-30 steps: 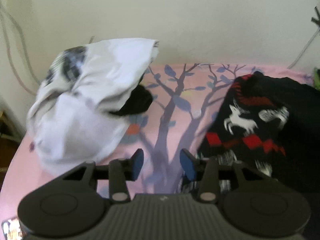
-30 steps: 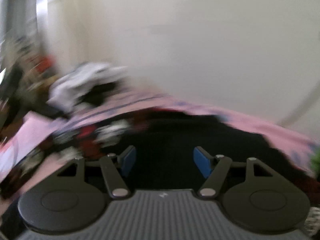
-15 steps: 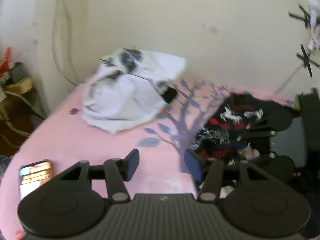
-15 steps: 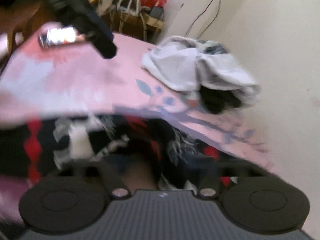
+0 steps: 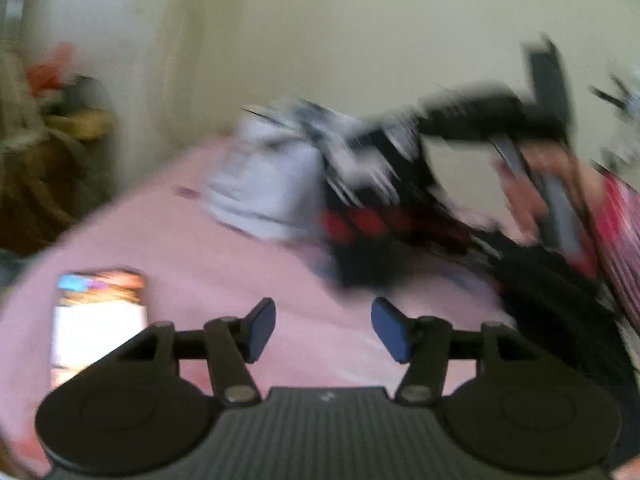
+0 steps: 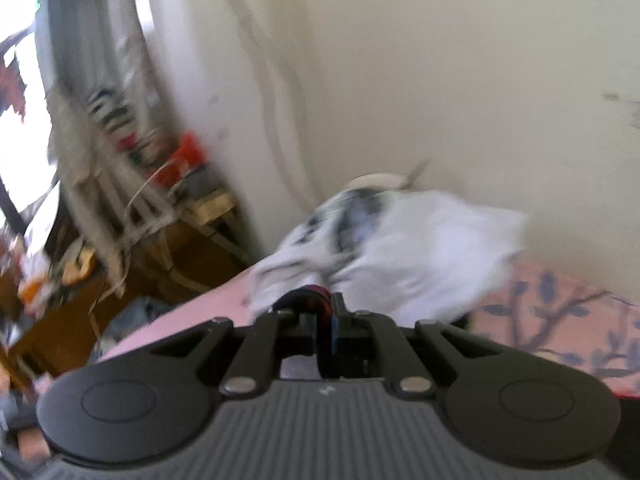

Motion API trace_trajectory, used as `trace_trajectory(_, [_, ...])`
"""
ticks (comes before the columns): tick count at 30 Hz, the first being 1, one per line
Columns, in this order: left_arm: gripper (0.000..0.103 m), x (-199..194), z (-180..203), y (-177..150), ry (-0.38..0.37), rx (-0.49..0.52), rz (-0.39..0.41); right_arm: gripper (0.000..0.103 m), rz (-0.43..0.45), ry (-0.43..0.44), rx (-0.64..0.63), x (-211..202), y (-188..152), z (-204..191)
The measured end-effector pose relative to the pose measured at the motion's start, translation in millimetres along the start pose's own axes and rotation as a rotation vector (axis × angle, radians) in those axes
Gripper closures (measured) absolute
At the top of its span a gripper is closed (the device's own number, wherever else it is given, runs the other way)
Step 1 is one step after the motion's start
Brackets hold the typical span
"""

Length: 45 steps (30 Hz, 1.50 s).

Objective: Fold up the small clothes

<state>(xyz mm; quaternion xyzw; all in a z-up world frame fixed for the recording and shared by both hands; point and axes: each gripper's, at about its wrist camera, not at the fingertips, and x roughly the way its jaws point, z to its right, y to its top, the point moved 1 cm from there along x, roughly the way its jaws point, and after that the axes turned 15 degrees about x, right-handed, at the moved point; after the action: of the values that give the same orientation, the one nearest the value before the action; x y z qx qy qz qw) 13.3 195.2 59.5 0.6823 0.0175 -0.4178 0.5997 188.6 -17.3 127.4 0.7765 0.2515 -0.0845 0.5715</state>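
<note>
My left gripper (image 5: 323, 330) is open and empty above the pink bedsheet (image 5: 224, 276). A crumpled white garment (image 5: 268, 184) lies at the far side of the bed by the wall; it also shows in the right wrist view (image 6: 404, 256). A black garment with red and white patterns (image 5: 380, 208) hangs lifted over the bed, held up by my right gripper (image 5: 400, 132), seen blurred from the left wrist view. In its own view my right gripper (image 6: 326, 312) is shut on a fold of that black and red cloth (image 6: 312, 294).
A phone with a lit screen (image 5: 98, 320) lies on the sheet at the near left. A cluttered wooden table with cables (image 6: 132, 216) stands beside the bed. The cream wall (image 6: 460, 80) runs behind the bed.
My right gripper has closed on the black patterned garment and lifted it off the bed. My left gripper has drawn back toward the near side, still open.
</note>
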Motion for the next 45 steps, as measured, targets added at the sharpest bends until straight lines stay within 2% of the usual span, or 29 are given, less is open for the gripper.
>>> trace_trajectory(4, [0.045, 35.2, 66.4, 2.7, -0.298, 0.074, -0.057, 0.103, 0.069, -0.05, 0.074, -35.9, 25.0, 33.8])
trace_trajectory(5, [0.043, 41.8, 83.1, 3.3, -0.354, 0.101, -0.07, 0.103, 0.083, -0.06, 0.088, -43.8, 28.7, 40.4])
trace_trajectory(7, [0.031, 54.8, 117.1, 4.1, -0.421, 0.17, -0.1, 0.103, 0.104, -0.076, 0.112, -54.9, 36.1, 52.3])
trace_trajectory(8, [0.018, 62.5, 133.6, 2.7, -0.428, 0.198, -0.124, 0.103, 0.113, -0.086, 0.125, -62.5, 38.1, 58.2])
trace_trajectory(9, [0.019, 69.3, 147.5, 0.6, -0.428, 0.227, -0.148, 0.103, 0.119, -0.091, 0.135, -67.7, 39.0, 62.9])
trace_trajectory(10, [0.023, 77.6, 159.6, -2.7, -0.418, 0.26, -0.184, 0.103, 0.125, -0.095, 0.146, -73.5, 39.7, 67.6])
trace_trajectory(11, [0.04, 85.4, 168.5, -7.2, -0.397, 0.288, -0.22, 0.103, 0.13, -0.094, 0.155, -79.0, 40.4, 71.9])
trace_trajectory(12, [0.078, 82.1, 173.6, -10.0, -0.351, 0.33, -0.19, 0.103, 0.136, -0.094, 0.163, -83.3, 40.5, 75.0])
trace_trajectory(13, [0.095, 81.1, 177.6, -11.0, -0.339, 0.361, -0.209, 0.103, 0.142, -0.092, 0.171, -87.1, 40.8, 77.7])
trace_trajectory(15, [0.095, 70.4, 164.4, -10.7, -0.377, 0.308, -0.225, 0.103, 0.147, -0.079, 0.187, -97.0, 43.3, 82.7])
trace_trajectory(19, [0.095, 13.1, 126.8, -22.2, -0.468, 0.231, -0.217, 0.103, 0.201, -0.01, 0.192, -126.9, 49.2, 88.1])
trace_trajectory(21, [0.096, 0.9, 124.0, -40.0, -0.468, 0.234, -0.278, 0.103, 0.255, 0.024, 0.19, -148.0, 51.4, 96.2])
trace_trajectory(23, [0.097, 5.9, 132.6, -55.3, -0.432, 0.265, -0.381, 0.103, 0.294, 0.047, 0.217, -165.7, 52.0, 111.9])
trace_trajectory(26, [0.086, 5.4, 128.4, -45.1, -0.431, 0.267, -0.344, 0.103, 0.323, 0.037, 0.268, -188.4, 44.0, 141.3])
trace_trajectory(29, [0.069, 5.2, 115.6, -5.6, -0.364, 0.267, -0.21, 0.103, 0.365, -0.01, 0.312, -216.9, 24.2, 173.9])
trace_trajectory(31, [0.061, 14.8, 108.2, 23.2, -0.323, 0.257, -0.141, 0.103, 0.413, -0.04, 0.363, -242.3, 2.7, 200.5])
trace_trajectory(33, [0.051, 38.3, 104.7, 58.4, -0.281, 0.232, -0.09, 0.103, 0.479, -0.145, 0.392, -272.5, -33.9, 228.7])
trace_trajectory(34, [0.048, 51.4, 103.4, 71.5, -0.276, 0.212, -0.077, 0.096, 0.49, -0.226, 0.396, -283.7, -57.6, 241.7])
trace_trajectory(35, [0.042, 69.9, 103.5, 87.6, -0.283, 0.19, -0.07, 0.055, 0.473, -0.288, 0.394, -288.9, -76.5, 251.3])
trace_trajectory(36, [0.035, 88.2, 106.0, 101.1, -0.288, 0.179, -0.069, 0.037, 0.418, -0.382, 0.407, -292.1, -99.8, 264.5])
trace_trajectory(37, [0.031, 109.7, 111.2, 114.4, -0.279, 0.174, -0.072, 0.037, 0.375, -0.457, 0.427, -294.3, -117.3, 275.3])
trace_trajectory(38, [0.028, 132.7, 118.5, 127.2, -0.268, 0.176, -0.084, 0.04, 0.332, -0.492, 0.456, -299.0, -137.3, 287.6])
trace_trajectory(40, [0.027, 179.7, 143.8, 147.1, -0.255, 0.186, -0.125, 0.044, 0.299, -0.475, 0.512, -313.4, -160.8, 301.8])
trace_trajectory(42, [0.022, 221.0, 166.4, 154.6, -0.248, 0.213, -0.177, 0.045, 0.33, -0.483, 0.504, -329.2, -167.9, 300.6])
trace_trajectory(45, [0.022, 263.2, 192.7, 146.0, -0.191, 0.269, -0.231, 0.045, 0.39, -0.523, 0.412, -343.2, -155.0, 296.9])
